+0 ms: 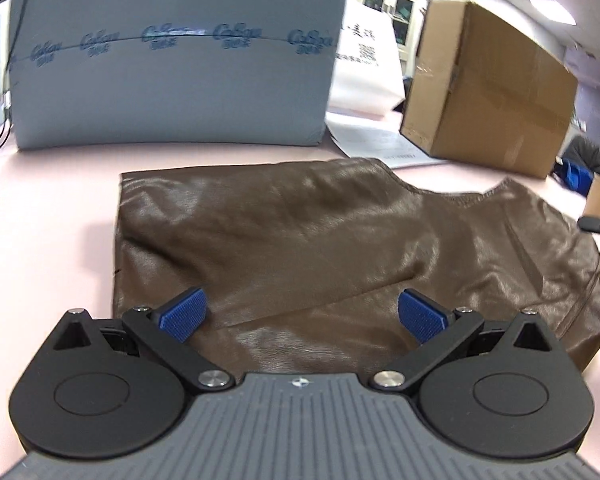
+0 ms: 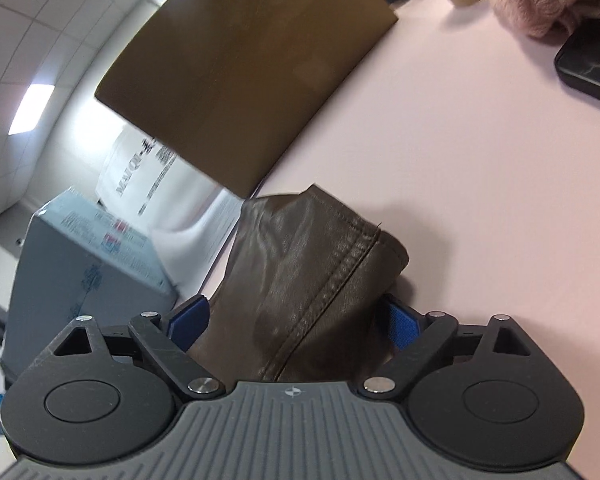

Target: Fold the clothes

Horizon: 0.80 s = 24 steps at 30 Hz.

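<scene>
Pink table (image 1: 52,208) — brown garment (image 1: 340,240), grey box (image 1: 172,60), cardboard box (image 1: 488,88).

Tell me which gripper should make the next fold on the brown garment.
Right, probably. The right gripper already has a stitched edge of the brown leather-look garment between its open fingers and only needs to close. The left gripper hangs open over the flat middle, with no edge to grasp.

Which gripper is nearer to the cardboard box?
Hard to call. The right gripper holds the brown garment with the cardboard box just beyond; the left gripper hovers over the garment, box further back to its right.
</scene>
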{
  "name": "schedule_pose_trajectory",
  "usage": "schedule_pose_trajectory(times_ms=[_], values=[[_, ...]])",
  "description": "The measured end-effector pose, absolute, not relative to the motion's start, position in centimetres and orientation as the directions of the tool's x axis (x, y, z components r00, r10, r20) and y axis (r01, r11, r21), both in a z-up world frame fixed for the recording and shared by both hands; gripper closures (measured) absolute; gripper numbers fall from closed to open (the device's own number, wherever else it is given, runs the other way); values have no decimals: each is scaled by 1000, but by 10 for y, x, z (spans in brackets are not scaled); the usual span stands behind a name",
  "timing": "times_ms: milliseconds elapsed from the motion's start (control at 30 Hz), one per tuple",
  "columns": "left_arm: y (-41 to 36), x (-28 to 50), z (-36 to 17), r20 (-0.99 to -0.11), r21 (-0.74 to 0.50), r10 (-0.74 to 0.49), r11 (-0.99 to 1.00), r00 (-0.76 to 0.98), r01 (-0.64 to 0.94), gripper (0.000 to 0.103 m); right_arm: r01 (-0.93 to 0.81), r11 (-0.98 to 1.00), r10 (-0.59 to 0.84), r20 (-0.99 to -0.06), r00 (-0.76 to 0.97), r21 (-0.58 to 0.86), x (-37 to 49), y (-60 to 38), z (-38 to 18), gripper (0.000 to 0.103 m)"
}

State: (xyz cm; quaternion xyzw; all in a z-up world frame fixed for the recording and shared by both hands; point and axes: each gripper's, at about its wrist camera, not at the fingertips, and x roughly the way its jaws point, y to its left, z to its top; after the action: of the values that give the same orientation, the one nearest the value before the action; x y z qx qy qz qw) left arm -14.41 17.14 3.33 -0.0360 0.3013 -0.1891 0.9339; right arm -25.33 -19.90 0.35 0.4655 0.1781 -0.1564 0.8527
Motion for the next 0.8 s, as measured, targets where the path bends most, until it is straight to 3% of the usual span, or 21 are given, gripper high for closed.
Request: schedule_pose_trajectory(times_ms=[33,100,133,300,367,467,567,800], values=[[173,-145,34,-547,-188,-378,925,747,331,0,443,508,-118,-450,885,739,-254,-200,2,71],[177,-145,34,-542,-213,-390,921,745,327,0,436,474,-93,-449,888,765,-250,-202,-6,92],[177,-145,35,-541,-215,-391,920,745,326,0,427,477,-84,-443,893,769,-249,-201,-6,95],[167,-147,34,-557,-152,-356,932,750,329,0,313,739,-182,-270,945,597,-252,-158,35,97],[164,-148,34,-562,-125,-341,936,753,330,0,236,821,-157,-192,969,520,-252,-133,53,97],[164,-149,34,-562,-123,-338,937,755,328,0,130,902,-74,-151,986,411,-240,-97,69,97],[168,-148,34,-554,-156,-354,933,753,324,0,0,957,50,-166,985,290,-227,-54,77,97],[186,-147,38,-530,-206,-327,945,782,256,0,-268,958,288,-354,890,106,-210,19,61,98]])
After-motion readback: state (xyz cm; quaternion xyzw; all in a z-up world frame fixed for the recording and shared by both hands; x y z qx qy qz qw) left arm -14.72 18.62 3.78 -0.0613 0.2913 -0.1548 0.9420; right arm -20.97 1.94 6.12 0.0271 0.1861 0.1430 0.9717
